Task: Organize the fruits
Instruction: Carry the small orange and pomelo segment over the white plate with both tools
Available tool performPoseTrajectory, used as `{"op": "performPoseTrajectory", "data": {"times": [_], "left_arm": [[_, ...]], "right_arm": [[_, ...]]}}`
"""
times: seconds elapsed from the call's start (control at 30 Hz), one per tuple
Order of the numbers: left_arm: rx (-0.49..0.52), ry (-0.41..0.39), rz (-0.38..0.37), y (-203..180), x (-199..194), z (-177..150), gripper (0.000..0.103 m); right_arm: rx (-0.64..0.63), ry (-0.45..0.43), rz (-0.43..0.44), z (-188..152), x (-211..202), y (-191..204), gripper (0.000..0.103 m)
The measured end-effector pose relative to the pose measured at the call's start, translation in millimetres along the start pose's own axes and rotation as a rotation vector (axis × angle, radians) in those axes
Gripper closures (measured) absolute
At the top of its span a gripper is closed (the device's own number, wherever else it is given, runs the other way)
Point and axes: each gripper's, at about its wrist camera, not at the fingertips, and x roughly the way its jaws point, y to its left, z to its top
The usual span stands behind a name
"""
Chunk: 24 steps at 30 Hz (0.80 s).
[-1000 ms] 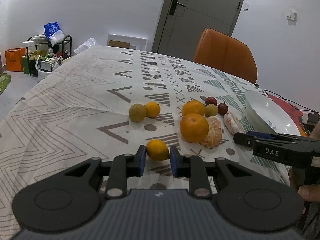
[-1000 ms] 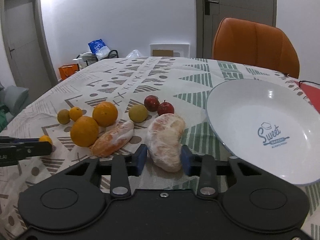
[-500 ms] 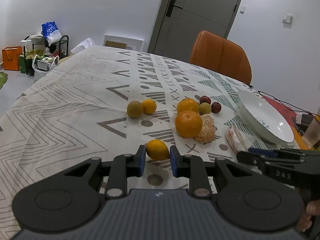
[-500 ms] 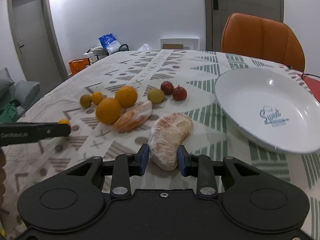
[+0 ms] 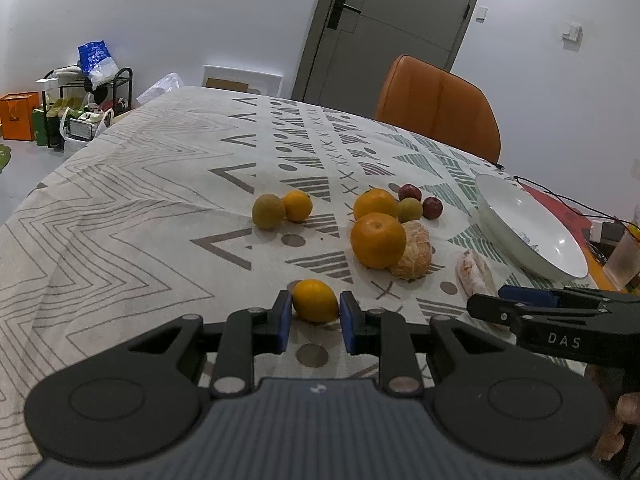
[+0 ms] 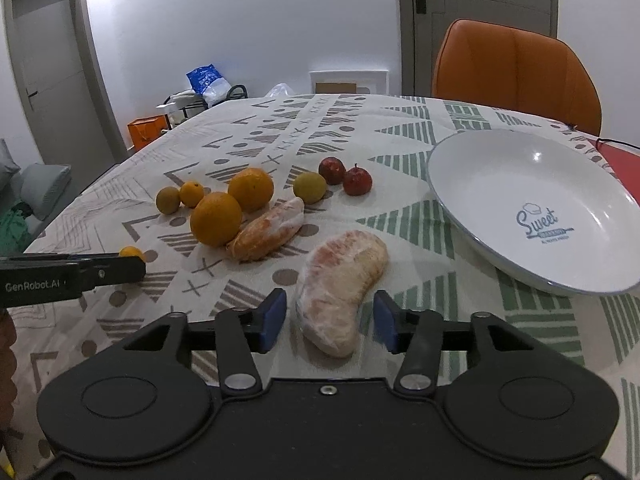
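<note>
On a table draped in a patterned cloth (image 5: pixel 140 216), the left gripper (image 5: pixel 314 316) clasps a small orange citrus (image 5: pixel 315 300) between its blue pads (image 5: pixel 285 316), the fruit sitting at the near edge of the spread. The right gripper (image 6: pixel 330 318) stands with its jaws spread wide on either side of a peeled pomelo segment (image 6: pixel 340 280), a clear gap showing on each side, so the segment lies loose on the cloth between the fingers. Behind it, a second peeled segment (image 6: pixel 268 230) leans against a large orange (image 6: pixel 216 218), with another large orange (image 6: pixel 251 189) just beyond. Two small citrus fruits, one greenish (image 6: pixel 168 200) and one orange (image 6: pixel 191 194), sit touching at the left of the group. A yellow-green fruit (image 6: pixel 309 187) and two dark red fruits (image 6: pixel 357 181) rest farther back. A white bowl (image 6: pixel 480 184) printed with the word "Sweet" stands to the right, holding no fruit. An orange chair (image 6: pixel 516 72) faces the table's far side.
</note>
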Motion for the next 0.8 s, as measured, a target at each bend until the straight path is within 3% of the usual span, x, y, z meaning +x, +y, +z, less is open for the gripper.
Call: {"op": "performPoseTrajectory", "data": {"times": [0.2, 0.3, 0.8], "left_arm": [[-0.003, 0.001, 0.005, 0, 1, 1, 0.079], [-0.003, -0.010, 0.009, -2, -1, 2, 0.079], [0.072, -0.043, -0.017, -35, -3, 17, 0.079]], "right_arm": [[-0.013, -0.016, -0.007, 4, 9, 3, 0.050], [-0.037, -0.022, -0.013, 4, 9, 3, 0.065], [0.038, -0.119, 0.036, 4, -26, -23, 0.067]]}}
